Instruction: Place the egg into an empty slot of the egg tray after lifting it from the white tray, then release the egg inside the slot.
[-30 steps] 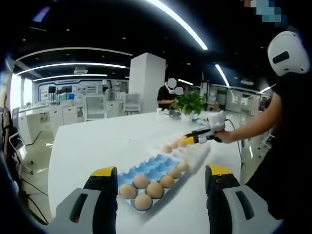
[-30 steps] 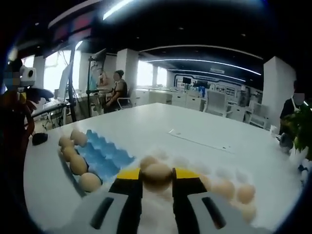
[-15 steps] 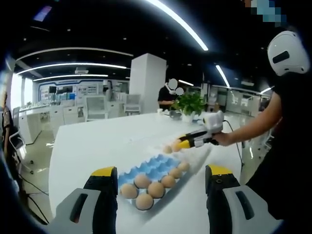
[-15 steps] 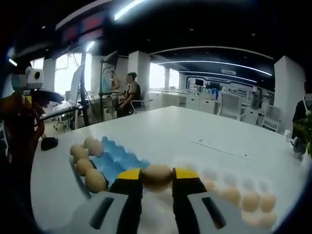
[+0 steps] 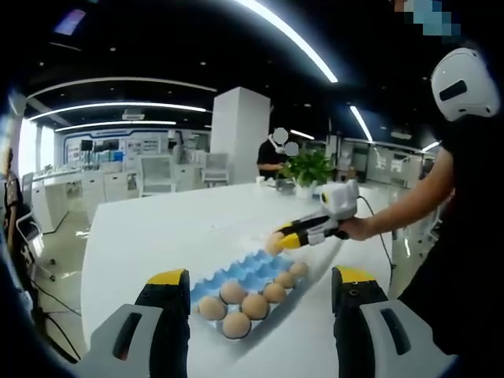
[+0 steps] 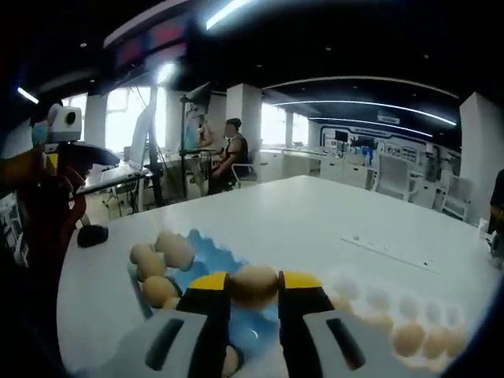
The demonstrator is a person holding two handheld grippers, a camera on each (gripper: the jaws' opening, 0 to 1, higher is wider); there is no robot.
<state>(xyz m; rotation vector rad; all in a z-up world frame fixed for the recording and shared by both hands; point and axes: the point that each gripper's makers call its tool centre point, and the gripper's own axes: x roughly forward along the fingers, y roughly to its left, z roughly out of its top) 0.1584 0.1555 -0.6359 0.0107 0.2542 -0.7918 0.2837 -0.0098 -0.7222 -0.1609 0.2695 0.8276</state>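
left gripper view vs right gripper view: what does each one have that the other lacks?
Left gripper view: the open left gripper with nothing between its jaws, a potted plant, and the right gripper seen from outside, held over the table.

Right gripper view: a close look at the right gripper shut on an egg, and the white tray with eggs in it.

Both: the blue egg tray partly filled with eggs, on the white table.

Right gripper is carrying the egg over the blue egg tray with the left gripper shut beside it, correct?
Not quite: the left gripper is open, jaws wide apart in the left gripper view. The right gripper does hold the egg over the blue egg tray.
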